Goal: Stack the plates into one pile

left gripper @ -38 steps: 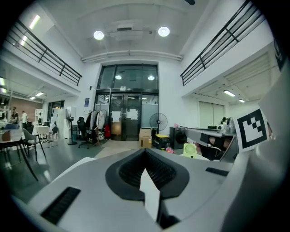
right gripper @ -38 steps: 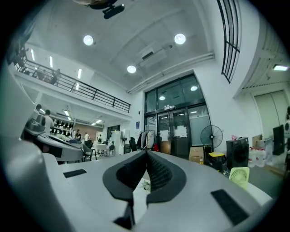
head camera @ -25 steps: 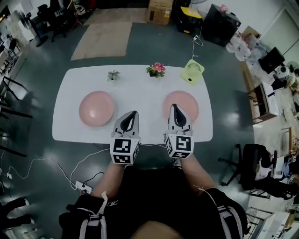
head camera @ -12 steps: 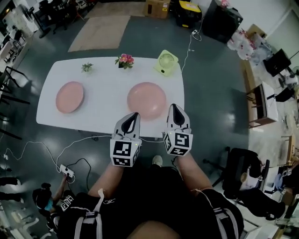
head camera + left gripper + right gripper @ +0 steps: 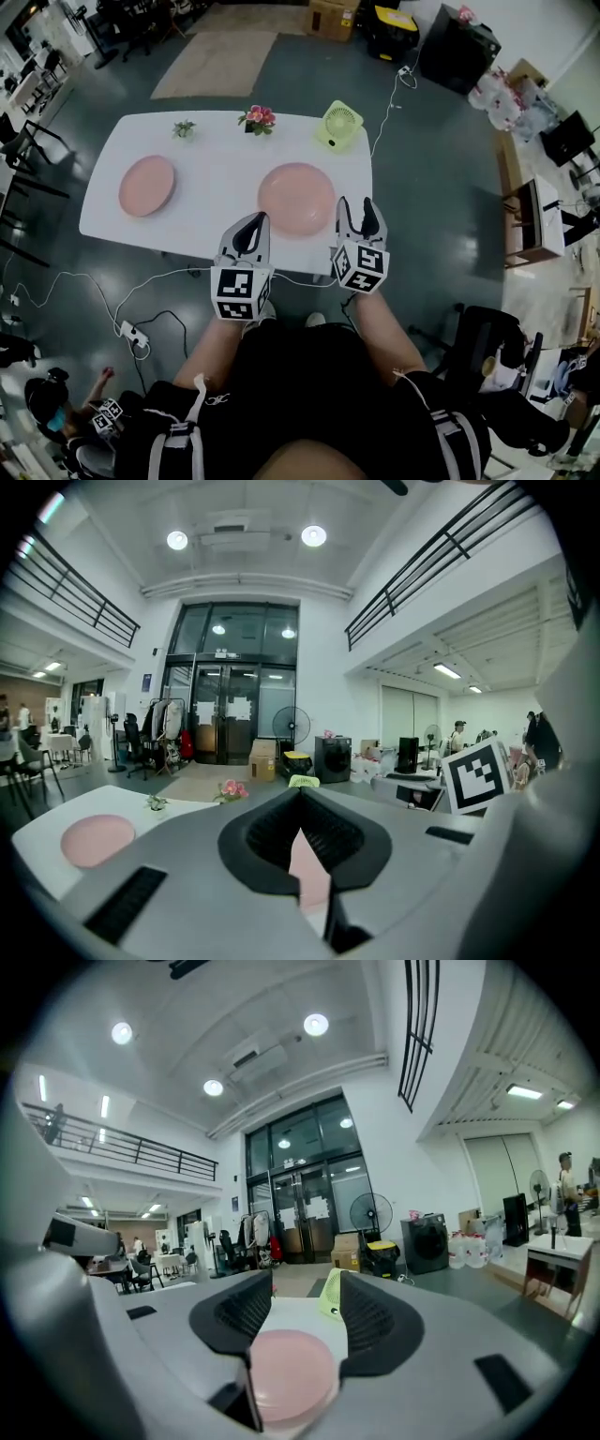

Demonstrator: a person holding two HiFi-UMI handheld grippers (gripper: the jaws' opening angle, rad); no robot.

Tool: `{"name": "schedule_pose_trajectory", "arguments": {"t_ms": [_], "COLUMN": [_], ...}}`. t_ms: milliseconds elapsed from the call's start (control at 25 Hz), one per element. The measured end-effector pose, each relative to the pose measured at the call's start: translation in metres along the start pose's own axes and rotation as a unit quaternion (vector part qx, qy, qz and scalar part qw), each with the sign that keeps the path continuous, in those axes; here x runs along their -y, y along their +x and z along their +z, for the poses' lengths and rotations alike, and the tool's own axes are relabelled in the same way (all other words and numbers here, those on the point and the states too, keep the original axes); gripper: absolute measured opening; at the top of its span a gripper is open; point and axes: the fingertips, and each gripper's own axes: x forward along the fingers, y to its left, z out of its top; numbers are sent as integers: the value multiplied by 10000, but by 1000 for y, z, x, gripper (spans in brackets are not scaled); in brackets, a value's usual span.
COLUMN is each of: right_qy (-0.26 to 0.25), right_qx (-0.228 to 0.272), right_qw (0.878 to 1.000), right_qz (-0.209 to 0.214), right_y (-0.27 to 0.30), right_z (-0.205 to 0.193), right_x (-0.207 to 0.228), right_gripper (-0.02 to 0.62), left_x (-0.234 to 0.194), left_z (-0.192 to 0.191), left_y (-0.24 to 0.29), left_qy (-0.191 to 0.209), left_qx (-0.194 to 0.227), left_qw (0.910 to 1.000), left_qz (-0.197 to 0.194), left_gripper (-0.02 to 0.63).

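Note:
Two pink plates lie apart on the white table (image 5: 216, 202): a smaller one (image 5: 147, 185) at the left and a larger one (image 5: 296, 199) towards the right. My left gripper (image 5: 260, 219) hovers at the table's near edge, just left of the larger plate, with its jaws shut on nothing. My right gripper (image 5: 357, 208) is beside that plate's right rim; its jaws have just been opening and nothing is between them. In the right gripper view the larger plate (image 5: 292, 1372) lies ahead, below the gripper (image 5: 305, 1283). The left gripper view shows the smaller plate (image 5: 97, 839) far left.
Along the table's far edge stand a green fan (image 5: 339, 124), a pot of pink flowers (image 5: 258, 118) and a small plant (image 5: 184, 128). Cables and a power strip (image 5: 131, 335) lie on the floor near my feet. Chairs and boxes surround the table.
Both grippers have shifted from the middle of the table's near edge to the larger plate at the right. The right gripper's jaws, shut before, now stand apart.

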Motion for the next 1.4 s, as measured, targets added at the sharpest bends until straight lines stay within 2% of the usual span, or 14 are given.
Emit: {"name": "schedule_pose_trajectory", "arguments": {"t_ms": [280, 480, 560, 760, 960, 1120, 1200, 1280, 1400], "right_qy": [204, 423, 628, 1257, 1550, 2106, 2443, 2825, 3331], "right_qx": [-805, -1683, -2105, -3130, -3518, -3797, -3871, -3928, -3916], "right_qw": [9965, 9844, 9749, 9394, 9217, 8990, 8866, 8722, 8533], "right_qz": [-84, -304, -373, -612, -521, -582, -663, -719, -872], "right_y": [28, 45, 46, 52, 65, 73, 74, 76, 75], "right_z": [-68, -141, -170, -229, -244, -261, -265, -267, -267], "right_x": [15, 25, 25, 28, 21, 18, 17, 13, 11], "right_gripper": [224, 224, 222, 193, 187, 172, 149, 82, 55], "left_x": [-9, -16, -21, -31, -34, -44, -50, -57, -64], "left_z": [-8, -13, -15, -25, -28, -30, -32, -34, -33], "left_y": [-13, -21, -27, -36, -41, -46, -49, -52, -54], "left_qy": [-38, -44, -43, -70, -57, -68, -89, -122, -143], "left_qx": [-39, -101, -123, -213, -284, -269, -261, -265, -266], "left_qw": [9998, 9995, 9993, 9985, 9978, 9972, 9968, 9964, 9961], "left_qz": [173, 291, 348, 491, 589, 694, 745, 796, 825], "left_gripper": [14, 14, 14, 14, 14, 14, 14, 14, 14]}}
